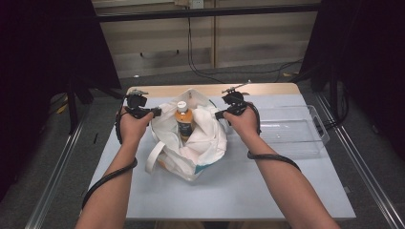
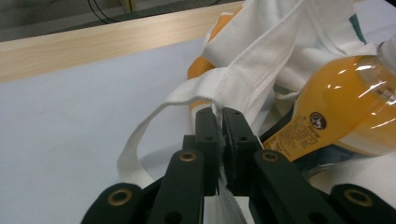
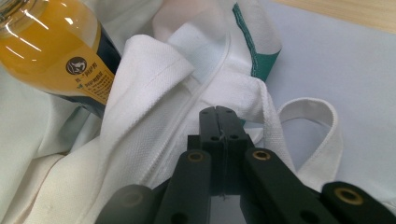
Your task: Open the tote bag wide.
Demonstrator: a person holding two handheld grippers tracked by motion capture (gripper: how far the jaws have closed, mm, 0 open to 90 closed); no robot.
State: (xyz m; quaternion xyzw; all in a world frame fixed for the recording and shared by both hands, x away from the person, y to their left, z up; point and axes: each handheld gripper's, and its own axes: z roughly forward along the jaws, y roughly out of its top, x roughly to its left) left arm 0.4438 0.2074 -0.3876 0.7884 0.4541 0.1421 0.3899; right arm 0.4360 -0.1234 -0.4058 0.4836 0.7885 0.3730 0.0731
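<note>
On the pale blue desk [image 1: 229, 191], the left tool [image 2: 219, 122] and right tool [image 3: 219, 116] each clamp opposite rims of the white cloth tote bag [image 1: 205, 143] around the orange drink bottle [image 1: 183, 119]; pulling evenly apart should widen its mouth without tipping it.

Clear tray [image 1: 305, 125]: on the worktop at 3 o'clock, transparent, rectangular, lying flat.
Worktop [image 1: 239, 186]: pale blue-grey sheet, wooden strip along the 12 o'clock edge.
Cables [image 1: 200, 67]: black, trailing over the floor at 12 o'clock.
</note>
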